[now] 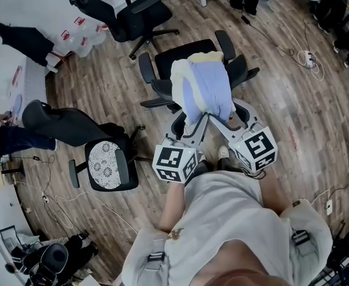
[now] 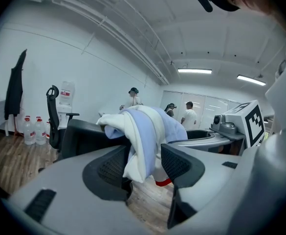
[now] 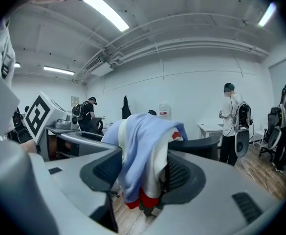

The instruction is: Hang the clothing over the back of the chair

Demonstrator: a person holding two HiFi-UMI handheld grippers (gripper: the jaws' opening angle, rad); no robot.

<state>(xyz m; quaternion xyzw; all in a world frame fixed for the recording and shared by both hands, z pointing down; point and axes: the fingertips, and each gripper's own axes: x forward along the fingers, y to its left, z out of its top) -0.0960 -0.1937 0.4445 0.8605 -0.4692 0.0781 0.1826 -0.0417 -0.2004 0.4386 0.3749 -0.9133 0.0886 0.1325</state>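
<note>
Head view shows, nearest, the person's white-shirted torso, with both forearms reaching forward and the two tools held side by side in front of the body. The left forearm (image 1: 173,202) is bare and runs up to the marker cube of the left gripper (image 1: 189,124). The right gripper (image 1: 231,117) sits just beside it, its own cube tilted outward. Both tools point away from the person and slightly downward, and their jaws converge on the near, hanging edge of the clothing (image 1: 203,88).

In the left gripper view, the left gripper (image 2: 145,163) has its jaws spread. The white and pale-blue clothing (image 2: 143,136) hangs down between them, lying against the left-hand pad with a gap to the other one, so it is released rather than pinched.

In the right gripper view, the right gripper (image 3: 140,173) is likewise spread. The clothing (image 3: 143,146) drops through the gap, with a red hem at its lowest edge, and the pads are not squeezing it.

The garment is draped over the top of the backrest of the black office chair (image 1: 183,51), falling down the side towards the person. The chair's seat and armrests show beyond it.

Farther off on the wooden floor (image 1: 281,112), at the left, stands a chair with a lace-patterned cushion (image 1: 107,164). Another black chair (image 1: 135,16) stands beyond that, near some water bottles (image 1: 79,40).
</note>
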